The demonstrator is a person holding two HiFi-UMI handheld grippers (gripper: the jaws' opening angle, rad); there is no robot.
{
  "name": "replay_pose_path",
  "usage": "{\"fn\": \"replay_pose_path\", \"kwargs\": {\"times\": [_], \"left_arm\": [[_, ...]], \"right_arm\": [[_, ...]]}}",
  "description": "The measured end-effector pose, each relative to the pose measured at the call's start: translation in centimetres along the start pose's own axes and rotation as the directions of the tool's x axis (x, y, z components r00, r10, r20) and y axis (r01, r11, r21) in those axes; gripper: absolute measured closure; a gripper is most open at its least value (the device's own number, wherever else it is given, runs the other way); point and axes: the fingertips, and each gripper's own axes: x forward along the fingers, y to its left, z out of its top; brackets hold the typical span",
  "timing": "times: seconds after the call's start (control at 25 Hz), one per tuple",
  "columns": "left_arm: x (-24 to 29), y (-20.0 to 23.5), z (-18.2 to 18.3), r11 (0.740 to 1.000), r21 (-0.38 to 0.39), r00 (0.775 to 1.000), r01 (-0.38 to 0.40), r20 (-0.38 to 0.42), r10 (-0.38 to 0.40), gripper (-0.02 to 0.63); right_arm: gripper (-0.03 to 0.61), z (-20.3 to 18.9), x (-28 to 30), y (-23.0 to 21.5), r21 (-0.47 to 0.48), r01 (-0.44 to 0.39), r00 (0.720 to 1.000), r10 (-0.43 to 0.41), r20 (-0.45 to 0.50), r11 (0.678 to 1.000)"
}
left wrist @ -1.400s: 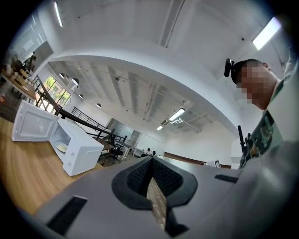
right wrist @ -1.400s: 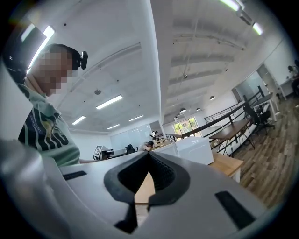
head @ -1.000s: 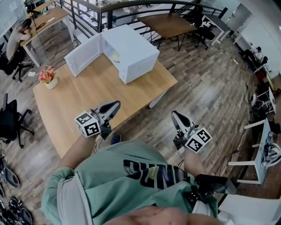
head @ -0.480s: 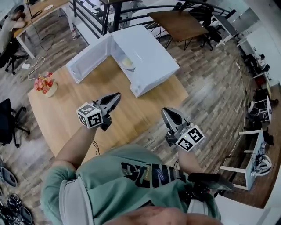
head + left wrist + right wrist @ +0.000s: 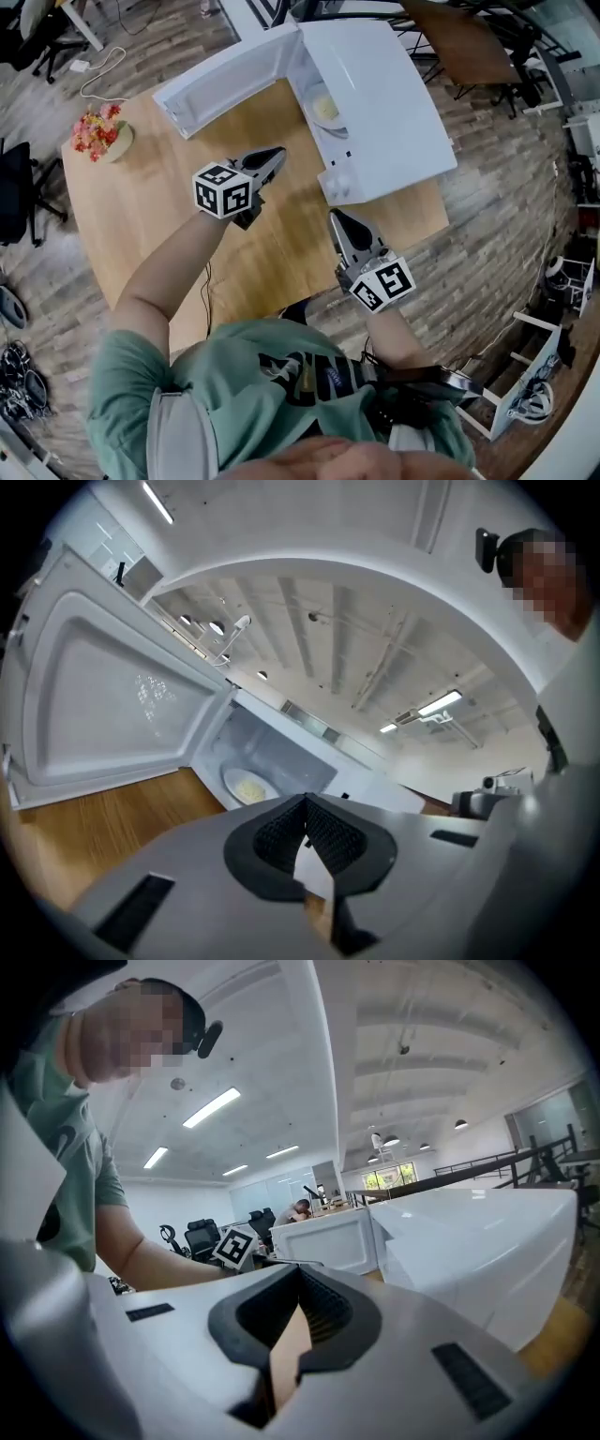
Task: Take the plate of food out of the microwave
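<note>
- person (image 5: 281,394) in a green shirt: is standing at the near edge of the table, holding one gripper in each hand.
- right gripper (image 5: 336,217): is hovering over the table near the microwave's front corner; its jaws are resting together with nothing between them.
- left gripper (image 5: 277,151): is hovering over the table and pointing toward the open cavity; its jaws are also resting together, empty.
- table (image 5: 178,225), wooden: is carrying the microwave and the flowers.
- microwave (image 5: 384,84), white: is standing on the table's far side, its door (image 5: 230,80) hanging wide open to the left.
- plate of food (image 5: 326,110): is sitting inside the microwave, apart from both grippers.
- flowers (image 5: 101,136), potted: are standing near the table's left edge, well apart from the microwave.
</note>
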Motion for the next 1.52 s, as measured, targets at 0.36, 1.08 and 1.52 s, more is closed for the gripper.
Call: {"fn": "replay_pose_path", "kwargs": {"times": [0.36,1.08,1.52], "left_arm": [[7.9,10.4,-2.0,0.995,-0.092,0.991,-0.049,-0.129,0.037,0.615],[17.3,15.8,-5.3,0.913,-0.399,0.949,-0.083,-0.310,-0.049,0.422],[18.0,16.3,-5.2,0.893,-0.425,0.929,-0.146,-0.368,-0.023,0.420]], "right_arm": [[0.572,-4.2,8.5,-0.2,-0.051,-0.024,0.999,0.022,-0.044,0.998],[0.572,-7.1,11.4,-1.4,-0.001,-0.051,0.994,0.050,-0.097,0.999],[0.572,-8.1,10.8,-1.3,0.015,-0.030,0.992,0.032,-0.121,0.999]]}}
